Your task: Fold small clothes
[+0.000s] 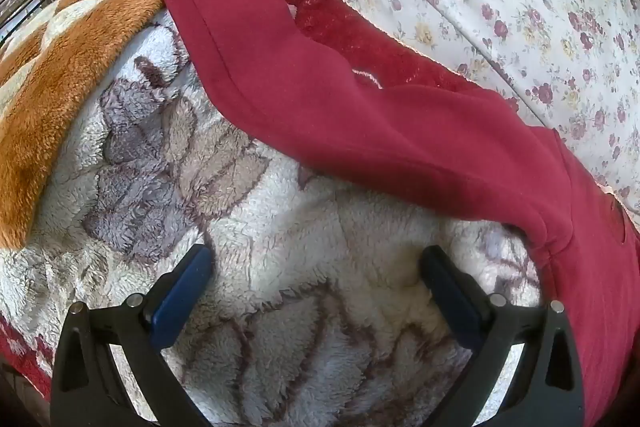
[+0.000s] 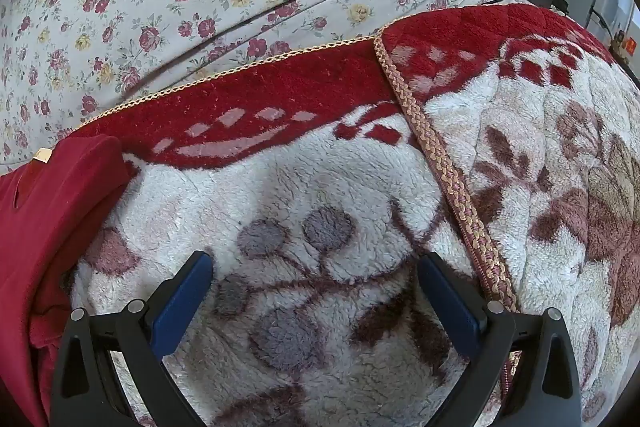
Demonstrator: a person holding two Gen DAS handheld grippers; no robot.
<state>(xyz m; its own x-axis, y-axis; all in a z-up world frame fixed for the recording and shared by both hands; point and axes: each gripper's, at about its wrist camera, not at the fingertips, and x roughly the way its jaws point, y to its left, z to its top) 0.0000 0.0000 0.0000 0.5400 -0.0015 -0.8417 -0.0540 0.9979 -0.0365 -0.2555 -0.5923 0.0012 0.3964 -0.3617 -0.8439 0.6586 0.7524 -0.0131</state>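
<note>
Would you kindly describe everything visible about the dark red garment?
The dark red garment looks like soft, matte knit fabric with a stitched seam along one long edge. It lies spread and slightly rumpled on the fluffy white patterned blanket, stretching diagonally, one end over an orange plush blanket. In the right wrist view a small gold tag shows. Neither claw touches it.
</note>
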